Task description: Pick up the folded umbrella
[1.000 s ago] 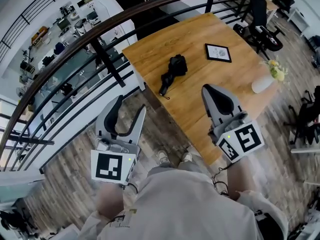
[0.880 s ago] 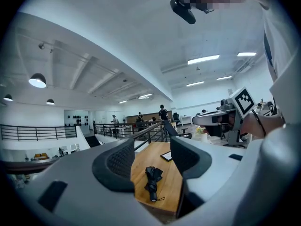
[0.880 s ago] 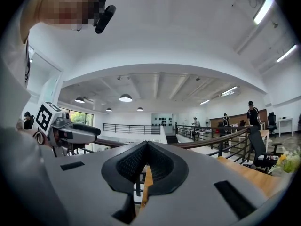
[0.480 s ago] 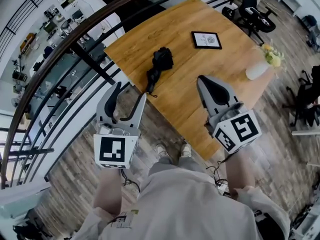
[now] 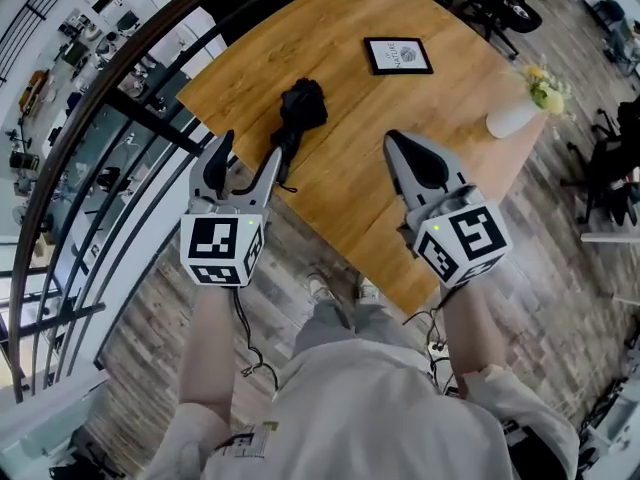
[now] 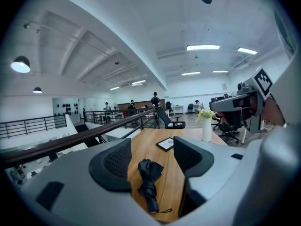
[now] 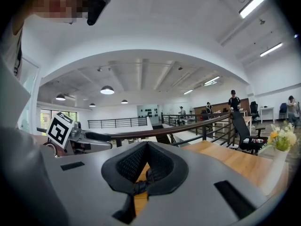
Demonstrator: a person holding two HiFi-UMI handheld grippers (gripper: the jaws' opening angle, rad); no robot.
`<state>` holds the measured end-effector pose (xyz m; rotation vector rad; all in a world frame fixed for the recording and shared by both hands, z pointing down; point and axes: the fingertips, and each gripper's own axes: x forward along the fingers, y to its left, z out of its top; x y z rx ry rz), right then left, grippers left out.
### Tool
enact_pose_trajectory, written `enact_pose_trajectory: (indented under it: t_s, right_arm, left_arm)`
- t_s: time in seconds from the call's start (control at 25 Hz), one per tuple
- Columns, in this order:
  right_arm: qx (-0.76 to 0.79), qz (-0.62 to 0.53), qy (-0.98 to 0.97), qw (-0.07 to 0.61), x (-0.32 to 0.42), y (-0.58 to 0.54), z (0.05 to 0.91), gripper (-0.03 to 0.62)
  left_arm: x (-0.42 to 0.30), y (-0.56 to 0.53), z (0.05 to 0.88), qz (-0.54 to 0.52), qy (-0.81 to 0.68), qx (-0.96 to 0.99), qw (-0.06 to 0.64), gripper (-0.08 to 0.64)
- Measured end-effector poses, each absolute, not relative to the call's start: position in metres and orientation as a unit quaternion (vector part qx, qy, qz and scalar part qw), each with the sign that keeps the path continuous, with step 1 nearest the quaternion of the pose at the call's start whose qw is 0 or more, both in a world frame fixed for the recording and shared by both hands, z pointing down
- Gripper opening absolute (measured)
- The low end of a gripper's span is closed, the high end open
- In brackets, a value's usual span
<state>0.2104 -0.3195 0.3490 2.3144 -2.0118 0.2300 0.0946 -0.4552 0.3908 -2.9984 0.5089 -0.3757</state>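
Apparently untouched, black folded umbrella lies crumpled; left claw just opening, empty; right claw clenched.

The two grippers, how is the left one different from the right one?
The left gripper has its jaws wide apart, just opened further; the right gripper has its jaws shut. The left gripper is close to the umbrella, which shows through its gap, ungripped; the right gripper is farther from it. Both hold nothing and carry a marker cube.
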Motion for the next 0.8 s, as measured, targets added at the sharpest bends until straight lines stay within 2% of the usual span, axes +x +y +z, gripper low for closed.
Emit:
enact_pose_trajectory:
  t_s: [0.24,0.6,0.8]
  right_arm:
    - [0.754,0.113,-0.647,0.022,0.233,-0.339,0.394,0.028]
    - [0.739,0.156,-0.653,0.049,0.237,-0.354,0.458,0.028]
    - [0.730,0.196,-0.652,0.061,0.237,-0.360,0.507,0.028]
  left_arm:
    - [0.130,-0.483,0.472,-0.177,0.164,-0.970,-0.022,0.288]
    - [0.157,-0.510,0.584,-0.241,0.175,-0.953,-0.054,0.298]
    - [0.168,-0.522,0.656,-0.300,0.158,-0.935,-0.104,0.298]
